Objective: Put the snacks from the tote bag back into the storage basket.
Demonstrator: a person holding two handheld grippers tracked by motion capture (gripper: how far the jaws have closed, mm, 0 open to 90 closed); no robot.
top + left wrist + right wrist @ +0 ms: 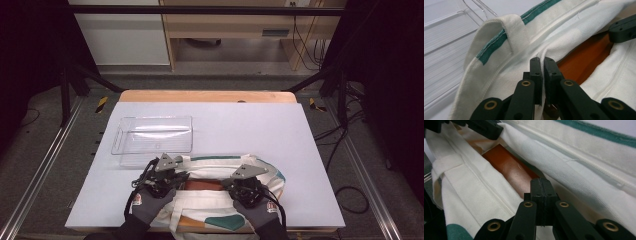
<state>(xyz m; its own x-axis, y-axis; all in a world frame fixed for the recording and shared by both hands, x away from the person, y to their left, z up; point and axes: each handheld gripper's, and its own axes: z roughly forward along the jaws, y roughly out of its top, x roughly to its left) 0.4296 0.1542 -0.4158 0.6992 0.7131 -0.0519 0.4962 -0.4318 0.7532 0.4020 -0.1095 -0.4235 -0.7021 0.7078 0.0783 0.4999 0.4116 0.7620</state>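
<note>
Near the front edge of the table [310, 150] a white canvas bag [210, 202] with teal trim is laid, its mouth parted over an orange-brown interior [509, 170]; the left gripper [541, 61] is clamped on the bag's rim fabric; the right gripper [541, 183] is seen with jaws pressed together, though whether cloth is pinched cannot be told; a clear plastic tray [152, 134] is set just behind the bag.

From above your side you look forward and down on the canvas bag [220, 200]. Both gripper views sit close over its opening, sharing the orange-brown interior [586, 60].
</note>
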